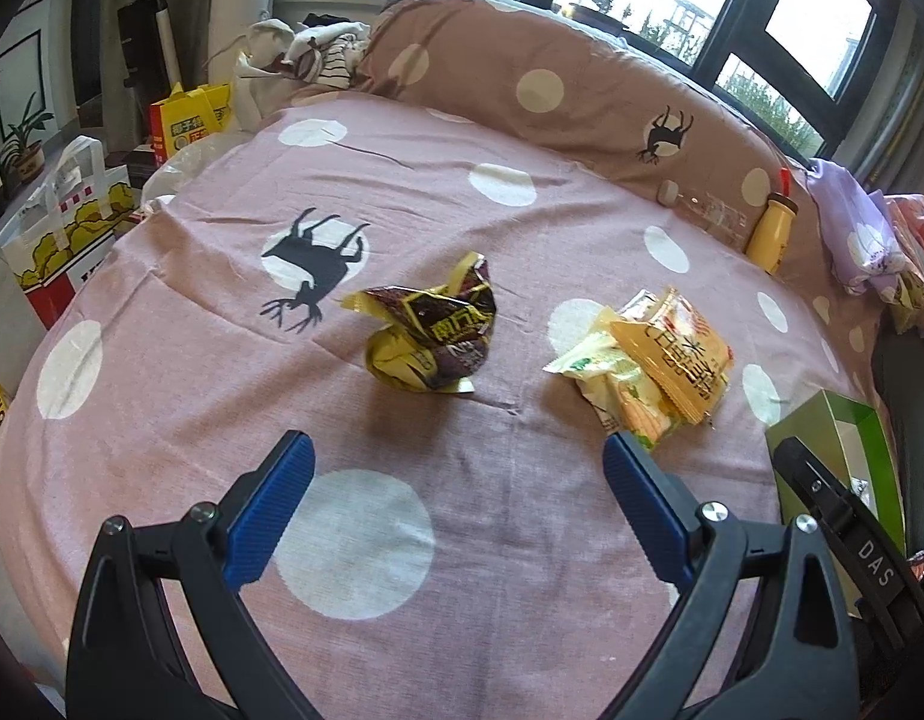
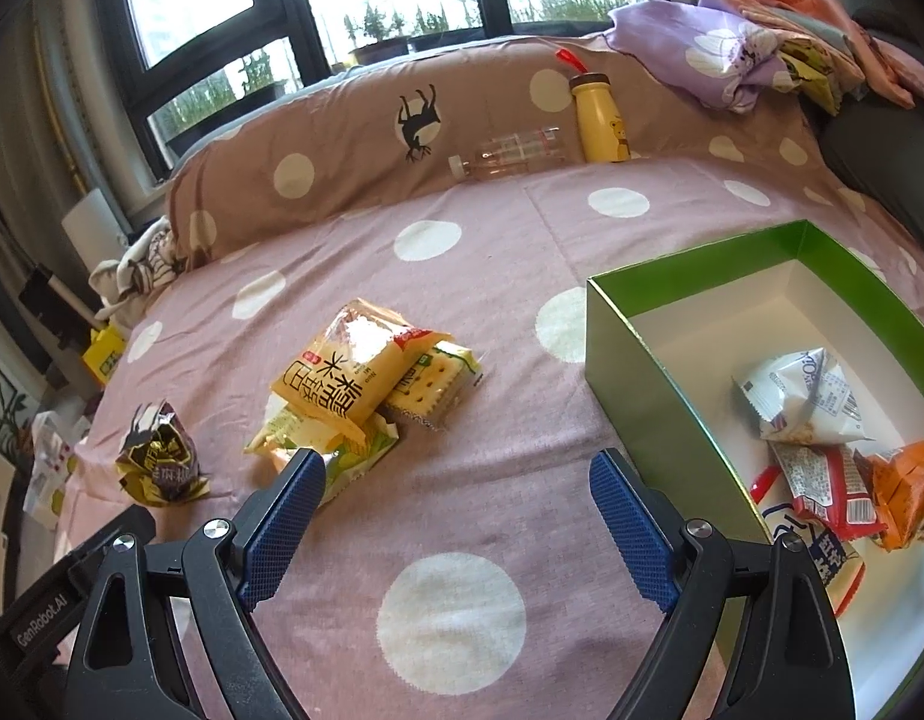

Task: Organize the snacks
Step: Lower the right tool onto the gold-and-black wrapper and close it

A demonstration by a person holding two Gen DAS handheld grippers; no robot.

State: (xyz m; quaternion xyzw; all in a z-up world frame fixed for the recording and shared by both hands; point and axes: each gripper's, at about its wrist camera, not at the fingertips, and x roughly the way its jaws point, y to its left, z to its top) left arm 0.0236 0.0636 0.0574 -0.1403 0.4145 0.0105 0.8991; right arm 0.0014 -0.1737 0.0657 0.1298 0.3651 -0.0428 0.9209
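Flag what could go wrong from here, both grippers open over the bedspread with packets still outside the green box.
1. The orange rice-cracker packet lies on top of the pale green packets; closing the right gripper there may catch several or slide the stack.
2. The crumpled dark-and-yellow wrapper is puffy and may slip from the left gripper.
3. The green cardboard box rests on soft bedding; a nudge could tip it.

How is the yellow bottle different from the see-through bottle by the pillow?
The yellow bottle stands upright; the clear bottle lies on its side. The yellow bottle is solid-coloured with a brown lid and a bear picture; the clear bottle is see-through with a pale cap. Both rest against the brown spotted pillow, touching or nearly so.
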